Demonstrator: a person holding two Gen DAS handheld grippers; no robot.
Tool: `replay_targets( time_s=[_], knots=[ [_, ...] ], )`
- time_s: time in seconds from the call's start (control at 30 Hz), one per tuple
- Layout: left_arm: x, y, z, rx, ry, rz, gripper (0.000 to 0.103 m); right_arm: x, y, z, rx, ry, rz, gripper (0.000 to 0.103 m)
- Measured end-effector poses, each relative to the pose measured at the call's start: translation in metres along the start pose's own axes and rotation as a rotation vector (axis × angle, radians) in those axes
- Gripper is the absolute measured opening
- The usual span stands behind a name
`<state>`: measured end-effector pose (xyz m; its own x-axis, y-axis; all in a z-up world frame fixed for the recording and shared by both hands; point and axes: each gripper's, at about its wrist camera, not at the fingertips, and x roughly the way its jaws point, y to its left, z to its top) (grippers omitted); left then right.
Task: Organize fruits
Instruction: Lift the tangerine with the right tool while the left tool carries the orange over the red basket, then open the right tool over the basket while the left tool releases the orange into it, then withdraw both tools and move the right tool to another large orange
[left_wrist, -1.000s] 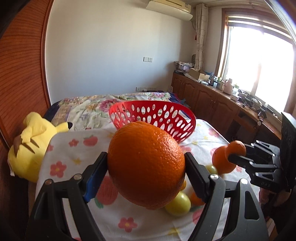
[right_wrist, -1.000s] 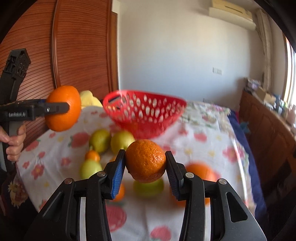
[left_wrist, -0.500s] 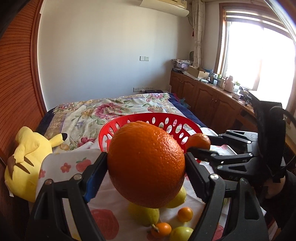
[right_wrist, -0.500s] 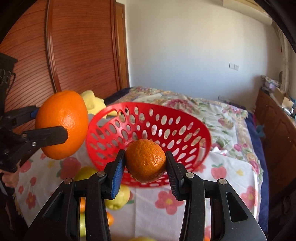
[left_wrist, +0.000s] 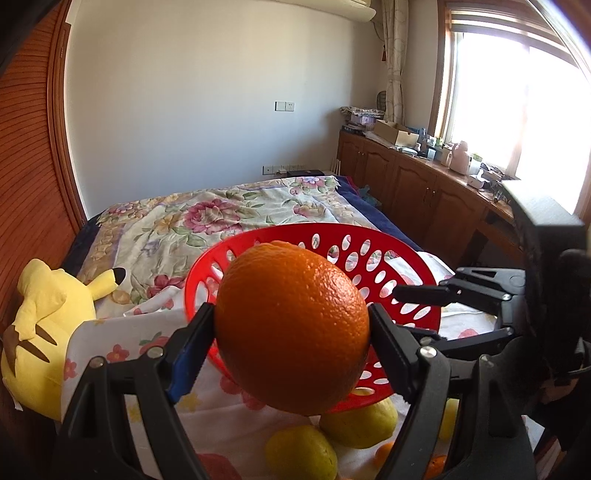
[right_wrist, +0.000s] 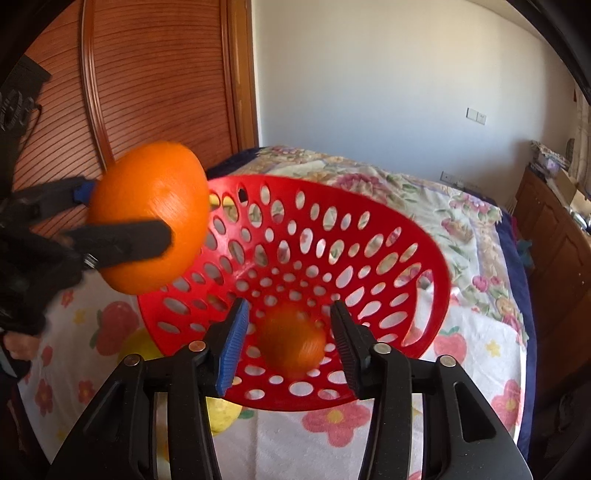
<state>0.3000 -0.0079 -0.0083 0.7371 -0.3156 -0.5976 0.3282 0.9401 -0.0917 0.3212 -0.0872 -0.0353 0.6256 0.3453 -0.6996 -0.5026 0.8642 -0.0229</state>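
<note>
— While my left gripper (left_wrist: 291, 328) is clamped on the big orange (left_wrist: 291, 325), what do you read on the right side?

— Your right gripper (right_wrist: 290, 339) has its jaws spread wide with nothing between the pads. A small orange (right_wrist: 291, 347), blurred, sits just ahead of the jaws, low inside the basket (right_wrist: 406, 254). I'd judge it is dropping or rolling there.

— Good. From my left camera the basket lies straight beyond the jaws, its rim partly hidden by the orange. Lemons (left_wrist: 354, 417) sit below the jaws, on the flowered cloth (left_wrist: 147, 336).

— What worries you?

— Two things. The basket looks tipped toward me, and the cloth seems to lie on a soft bed, so I judge a heavy orange released near the low edge could tilt it and spill the small one. Also, my right jaws hang over the bowl; if I swing left across now, the tools may knock together.

— Then clear the right first.

— Agreed, and release low over the middle.
</note>
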Motion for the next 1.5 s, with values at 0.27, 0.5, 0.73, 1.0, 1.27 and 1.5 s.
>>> replay_targets(
  time_s=[0.27,0.5,0.73,1.0,1.27,1.5],
  knots=[
    [0.020,-0.002,-0.001,0.012,0.039,-0.008,0.081,-0.018,0.000,0.000,-0.016,-0.033,-0.036,0.047],
    [0.042,-0.016,-0.003,0.043,0.097,0.001,0.081,-0.042,-0.014,-0.001,0.019,-0.084,-0.057,0.048],
    [0.062,-0.025,-0.012,0.057,0.156,0.019,0.081,-0.058,-0.019,-0.007,0.028,-0.111,-0.059,0.049],
    [0.080,-0.035,-0.014,0.090,0.194,0.064,0.082,-0.060,-0.019,-0.012,0.037,-0.109,-0.055,0.053],
    [0.066,-0.036,-0.001,0.083,0.131,0.066,0.081,-0.065,-0.028,-0.023,0.072,-0.105,-0.072,0.056],
    [0.018,-0.036,-0.013,0.054,0.044,0.009,0.081,-0.088,-0.026,-0.041,0.102,-0.135,-0.102,0.060]
  ],
)
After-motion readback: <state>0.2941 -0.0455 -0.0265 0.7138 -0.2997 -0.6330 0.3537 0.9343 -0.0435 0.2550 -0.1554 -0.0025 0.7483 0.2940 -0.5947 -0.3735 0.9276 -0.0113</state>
